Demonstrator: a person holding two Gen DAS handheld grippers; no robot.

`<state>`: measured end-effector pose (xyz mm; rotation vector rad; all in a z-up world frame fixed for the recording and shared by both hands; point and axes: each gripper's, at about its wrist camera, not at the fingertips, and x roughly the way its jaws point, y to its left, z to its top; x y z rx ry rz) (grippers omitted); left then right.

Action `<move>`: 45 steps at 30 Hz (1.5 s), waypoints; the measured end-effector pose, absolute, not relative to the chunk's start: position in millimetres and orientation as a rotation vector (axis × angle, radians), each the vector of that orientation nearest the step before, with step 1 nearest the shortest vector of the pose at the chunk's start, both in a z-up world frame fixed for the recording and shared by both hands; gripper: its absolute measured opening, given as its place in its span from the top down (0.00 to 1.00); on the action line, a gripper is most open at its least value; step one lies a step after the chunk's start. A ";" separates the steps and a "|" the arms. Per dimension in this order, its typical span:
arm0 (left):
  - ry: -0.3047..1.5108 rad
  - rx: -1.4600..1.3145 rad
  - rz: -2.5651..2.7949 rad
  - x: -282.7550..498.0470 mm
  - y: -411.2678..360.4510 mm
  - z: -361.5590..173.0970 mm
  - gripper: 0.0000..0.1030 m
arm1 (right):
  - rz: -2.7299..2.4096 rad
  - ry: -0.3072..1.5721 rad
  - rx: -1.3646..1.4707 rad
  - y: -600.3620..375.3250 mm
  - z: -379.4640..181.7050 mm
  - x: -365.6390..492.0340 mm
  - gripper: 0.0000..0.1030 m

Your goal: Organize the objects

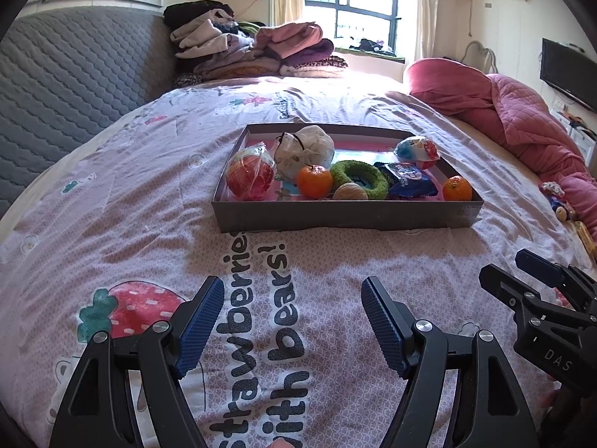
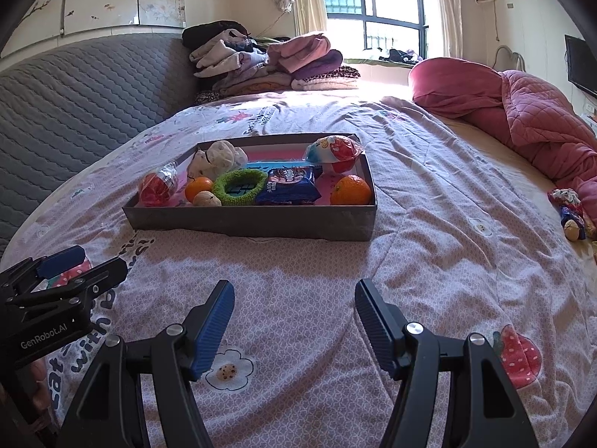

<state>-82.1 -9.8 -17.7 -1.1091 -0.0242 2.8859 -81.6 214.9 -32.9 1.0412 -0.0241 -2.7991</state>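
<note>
A shallow dark box (image 1: 347, 216) (image 2: 253, 220) lies on the bed ahead of both grippers. In it are two oranges (image 1: 314, 181) (image 2: 350, 190), a green ring (image 1: 358, 179) (image 2: 238, 186), a walnut (image 1: 350, 192) (image 2: 206, 199), a blue snack packet (image 1: 408, 181) (image 2: 287, 184), a white pouch (image 1: 306, 149) (image 2: 218, 158) and two wrapped red balls (image 1: 248, 177) (image 2: 335, 151). My left gripper (image 1: 293, 293) (image 2: 100, 259) hangs open over the sheet short of the box. Beside it my right gripper (image 2: 294, 295) (image 1: 502, 267) is open too, holding nothing.
The bed carries a pink printed sheet (image 2: 429, 224). A red quilt (image 2: 522, 112) is bunched at the right, with small toys (image 2: 571, 212) near that edge. Folded clothes (image 2: 268, 63) are stacked at the back, and a grey padded headboard (image 2: 74, 104) lines the left.
</note>
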 end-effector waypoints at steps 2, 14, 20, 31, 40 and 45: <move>-0.028 -1.110 2.888 -82.3 -10.1 -18.7 0.25 | -2.803 -0.026 1.047 216.0 -35.0 -82.3 0.35; -0.019 -1.122 2.890 -83.6 -9.9 -24.1 0.25 | -2.796 -0.010 1.054 214.8 -40.1 -82.9 0.35; -0.017 -1.123 2.891 -83.4 -10.4 -24.2 0.25 | -2.791 -0.012 1.059 214.5 -41.3 -82.9 0.35; -0.021 -1.130 2.886 -83.8 -11.0 -25.8 0.25 | -2.793 -0.004 1.061 213.4 -42.2 -82.1 0.35; -0.012 -1.120 2.883 -82.8 -9.9 -25.5 0.25 | -2.795 -0.002 1.061 213.3 -42.3 -82.5 0.35; -0.006 -1.117 2.882 -82.4 -8.9 -25.3 0.25 | -2.794 0.001 1.064 213.9 -42.7 -82.4 0.35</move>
